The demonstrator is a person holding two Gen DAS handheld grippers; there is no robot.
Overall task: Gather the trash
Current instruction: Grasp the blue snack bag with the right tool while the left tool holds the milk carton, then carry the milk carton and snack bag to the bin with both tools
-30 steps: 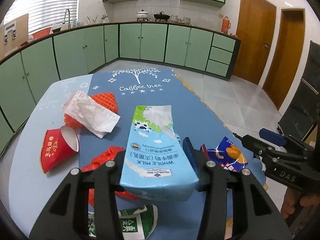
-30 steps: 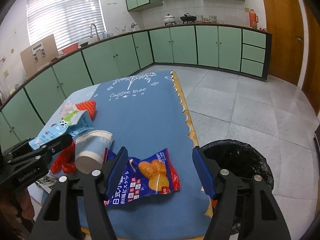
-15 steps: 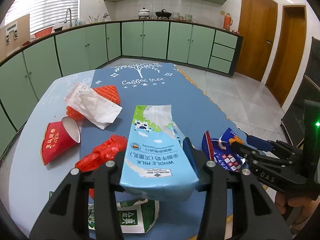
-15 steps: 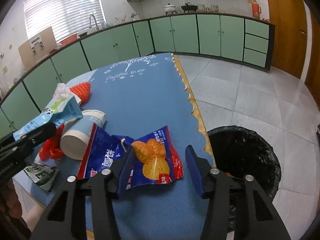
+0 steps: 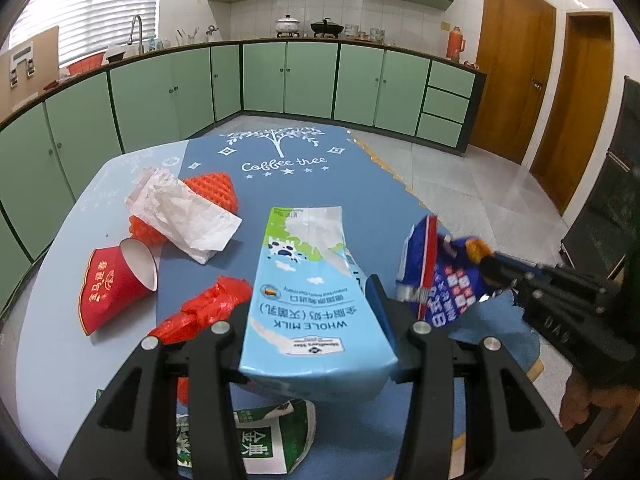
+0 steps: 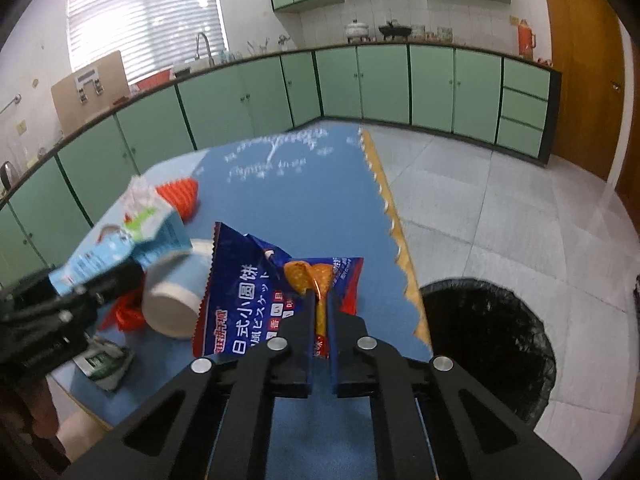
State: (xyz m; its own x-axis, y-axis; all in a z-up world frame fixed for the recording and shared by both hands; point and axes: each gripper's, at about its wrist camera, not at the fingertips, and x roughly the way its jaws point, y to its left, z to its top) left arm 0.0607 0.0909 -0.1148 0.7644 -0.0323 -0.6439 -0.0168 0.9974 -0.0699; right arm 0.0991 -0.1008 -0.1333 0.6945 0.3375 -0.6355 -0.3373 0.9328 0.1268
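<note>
Now the right gripper (image 6: 320,312) has just clamped its jaws on the snack bag (image 6: 256,280), lifting it off the table (image 6: 320,200). Best to swing it right, past the scalloped edge, over the open bin (image 6: 492,344); floor there looks clear. The left gripper (image 5: 312,332) grasps 1 milk carton (image 5: 308,280).

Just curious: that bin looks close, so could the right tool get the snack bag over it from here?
Probably yes. The right tool is shut on the snack bag, the open bin stands just to its right, and nothing lies between them.
</note>
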